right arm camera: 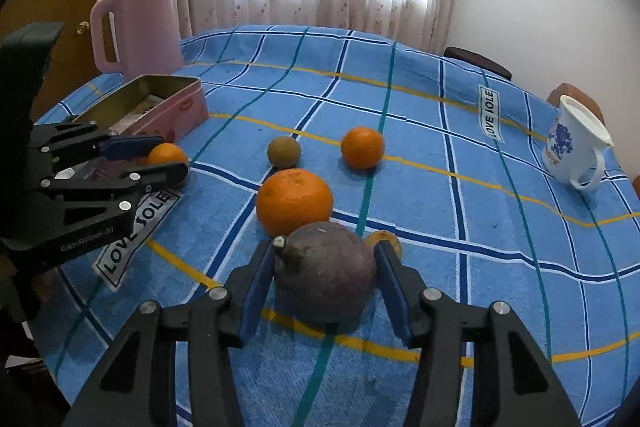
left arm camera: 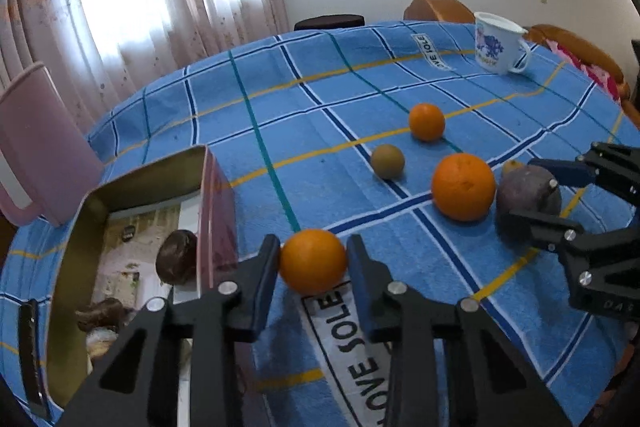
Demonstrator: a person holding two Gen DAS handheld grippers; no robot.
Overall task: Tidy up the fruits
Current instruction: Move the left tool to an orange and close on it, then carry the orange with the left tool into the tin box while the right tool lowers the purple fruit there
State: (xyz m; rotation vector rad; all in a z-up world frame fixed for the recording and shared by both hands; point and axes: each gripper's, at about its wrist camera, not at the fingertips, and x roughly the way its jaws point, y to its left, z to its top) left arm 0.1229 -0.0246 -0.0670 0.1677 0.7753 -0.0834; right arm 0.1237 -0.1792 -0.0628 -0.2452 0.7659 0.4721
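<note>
While the left gripper (left arm camera: 313, 263) pinches a small orange (left arm camera: 313, 261), both blue pads touching its sides, the fruit sits on the blue checked cloth (left arm camera: 320, 107) just beside the long wall of the open tin (left arm camera: 76, 227). Inside that tin lies a dark round fruit (left arm camera: 177, 257) near the same wall, with other dark items below it, too blurred to identify. Right gripper (right arm camera: 325, 277) brackets a purple fruit (right arm camera: 326, 277) with a stub stem; its left pad meets the skin by the stem, the right pad appears to touch or stand a sliver off, so the grip cannot be confirmed. Behind the purple fruit, touching or nearly so, rests a large orange (right arm camera: 294, 202), and a small yellowish piece (right arm camera: 384, 239) peeks out by the right finger. Farther toward the table's middle sit a greenish-brown fruit (right arm camera: 284, 151) and another orange (right arm camera: 362, 147), apart from each other. Pink jug (right arm camera: 138, 27) stands at the far edge beyond the tin, near the curtain. White mug (right arm camera: 576, 143) with blue print stands at the opposite edge, well apart from the fruit.
</note>
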